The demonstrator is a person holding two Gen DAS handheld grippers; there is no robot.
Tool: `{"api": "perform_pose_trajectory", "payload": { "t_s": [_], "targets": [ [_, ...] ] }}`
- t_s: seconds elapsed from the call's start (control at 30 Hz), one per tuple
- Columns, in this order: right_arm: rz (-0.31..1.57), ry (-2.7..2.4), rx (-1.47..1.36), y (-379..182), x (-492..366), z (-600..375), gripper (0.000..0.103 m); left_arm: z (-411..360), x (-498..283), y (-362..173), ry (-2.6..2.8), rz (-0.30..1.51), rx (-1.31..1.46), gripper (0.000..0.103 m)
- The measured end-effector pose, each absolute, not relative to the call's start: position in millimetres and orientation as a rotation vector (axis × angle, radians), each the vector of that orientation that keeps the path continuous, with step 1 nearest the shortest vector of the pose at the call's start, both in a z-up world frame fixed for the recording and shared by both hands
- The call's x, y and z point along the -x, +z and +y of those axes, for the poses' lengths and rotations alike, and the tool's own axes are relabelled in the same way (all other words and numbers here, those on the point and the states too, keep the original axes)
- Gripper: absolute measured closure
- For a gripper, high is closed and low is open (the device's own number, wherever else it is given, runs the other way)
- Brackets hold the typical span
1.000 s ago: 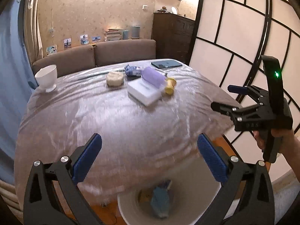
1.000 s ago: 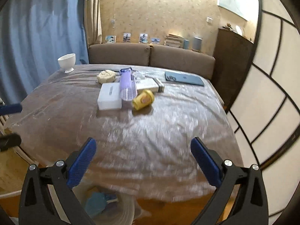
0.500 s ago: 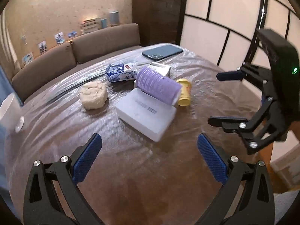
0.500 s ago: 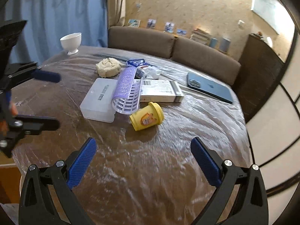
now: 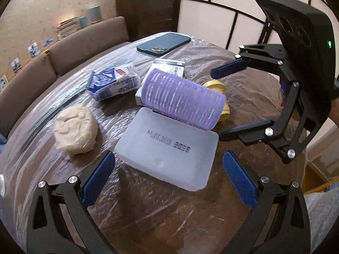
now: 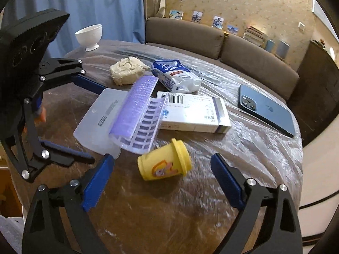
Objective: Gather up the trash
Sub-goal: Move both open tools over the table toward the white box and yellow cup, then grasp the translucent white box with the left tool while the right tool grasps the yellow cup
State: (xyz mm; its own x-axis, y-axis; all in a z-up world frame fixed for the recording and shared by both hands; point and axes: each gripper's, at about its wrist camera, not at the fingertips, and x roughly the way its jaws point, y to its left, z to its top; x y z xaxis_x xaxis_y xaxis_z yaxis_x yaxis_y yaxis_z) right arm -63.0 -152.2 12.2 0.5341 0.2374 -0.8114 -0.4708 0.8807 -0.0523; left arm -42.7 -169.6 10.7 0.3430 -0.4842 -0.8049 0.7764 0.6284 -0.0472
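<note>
Right gripper (image 6: 161, 180) spread, jaws just been closing a little, nothing between pads. Yellow tub (image 6: 164, 164) on its side on table (image 6: 190, 222), just ahead between fingers, long axis across jaw gap, lid right. Left gripper (image 5: 167, 177) spread, empty, facing plastic box (image 5: 169, 148); right hand nearer tub.

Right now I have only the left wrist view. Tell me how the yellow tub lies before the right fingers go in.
Observer: The tub lies on its side, lid on.
Operator: Give me the right gripper.
Observer: The right gripper is open. Its fingers have just been closing, and the tub is at their tips, untouched.
Operator: Describe the roller's far end.
Observer: The roller is hollow, and its open end faces the tub.
</note>
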Motion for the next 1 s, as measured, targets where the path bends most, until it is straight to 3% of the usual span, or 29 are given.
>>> {"api": "perform_pose_trajectory", "payload": {
  "t_s": [0.37, 0.43, 0.57, 1.0],
  "targets": [
    [0.957, 0.452, 0.238, 3, 53, -159, 0.034, -175, 30, 9, -0.895, 0.9, -0.359, 0.002],
    [0.957, 0.449, 0.237, 4, 54, -161, 0.037, -180, 31, 9, -0.894, 0.891, -0.393, 0.01],
    [0.967, 0.442, 0.203, 6, 54, -165, 0.053, -184, 32, 10, -0.887, 0.905, -0.417, 0.01],
    [0.963, 0.378, 0.049, 17, 83, -173, 0.054, -162, 60, 14, -0.81, 0.926, -0.324, 0.011]
  ]
}}
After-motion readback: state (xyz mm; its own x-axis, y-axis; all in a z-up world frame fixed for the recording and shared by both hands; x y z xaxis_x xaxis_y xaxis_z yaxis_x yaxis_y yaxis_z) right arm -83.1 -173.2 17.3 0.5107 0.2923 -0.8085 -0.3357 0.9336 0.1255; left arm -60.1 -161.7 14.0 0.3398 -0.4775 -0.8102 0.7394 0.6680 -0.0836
